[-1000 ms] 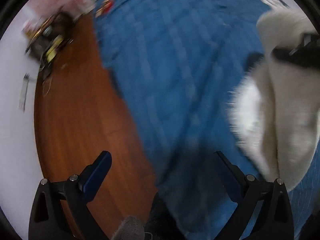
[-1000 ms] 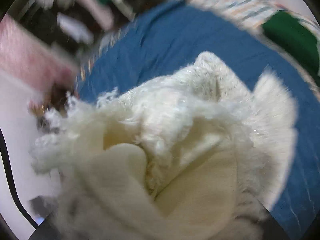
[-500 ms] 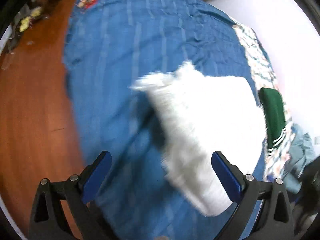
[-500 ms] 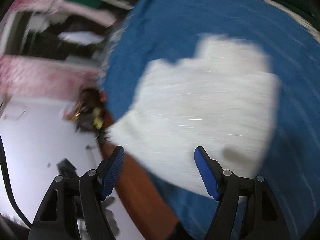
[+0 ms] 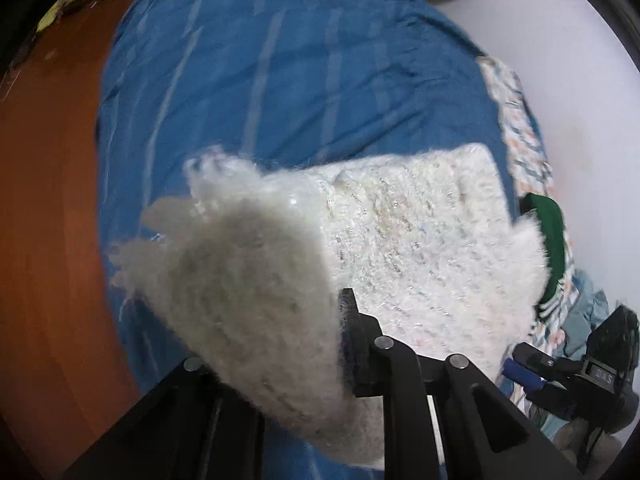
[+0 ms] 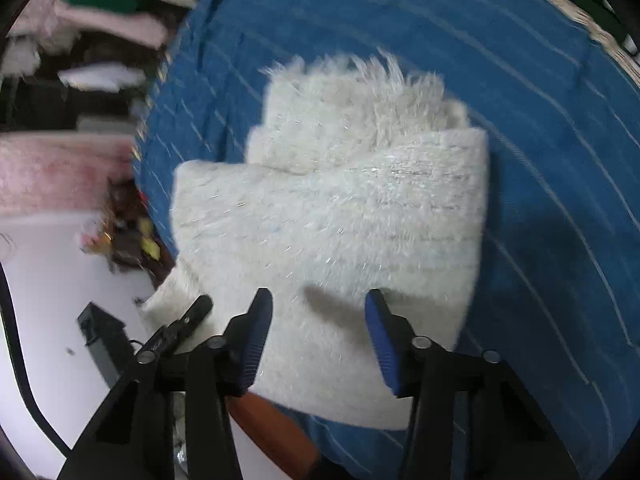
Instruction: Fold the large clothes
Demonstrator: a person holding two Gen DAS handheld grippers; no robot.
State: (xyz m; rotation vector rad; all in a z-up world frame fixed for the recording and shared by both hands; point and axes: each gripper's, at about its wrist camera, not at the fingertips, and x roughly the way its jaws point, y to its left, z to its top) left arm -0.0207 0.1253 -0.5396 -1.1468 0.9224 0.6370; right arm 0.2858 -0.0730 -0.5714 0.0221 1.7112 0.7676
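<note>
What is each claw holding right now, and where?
The left claw is pinching the fluffy white sweater by its near edge. The right claw is open above it, holding nothing.

Black tool [image 6: 318, 336], blue pads [image 6: 380, 344], silver screws

The scene is viewed downward from both wrists, close above the bed. The white fuzzy garment [image 5: 400, 248] [image 6: 340, 232] on the blue bedspread [image 5: 280, 80] [image 6: 540, 120] is shared by both views.

One fluffy white sweater [image 6: 332, 224], folded, on one blue striped bedspread [image 6: 540, 128]. One dark green garment [image 5: 550, 232] at the bed's far edge. Two grippers: left gripper [image 5: 280, 344], right gripper [image 6: 318, 328]. Several folded clothes [image 6: 108, 20] stacked on shelves, too blurred to count.
</note>
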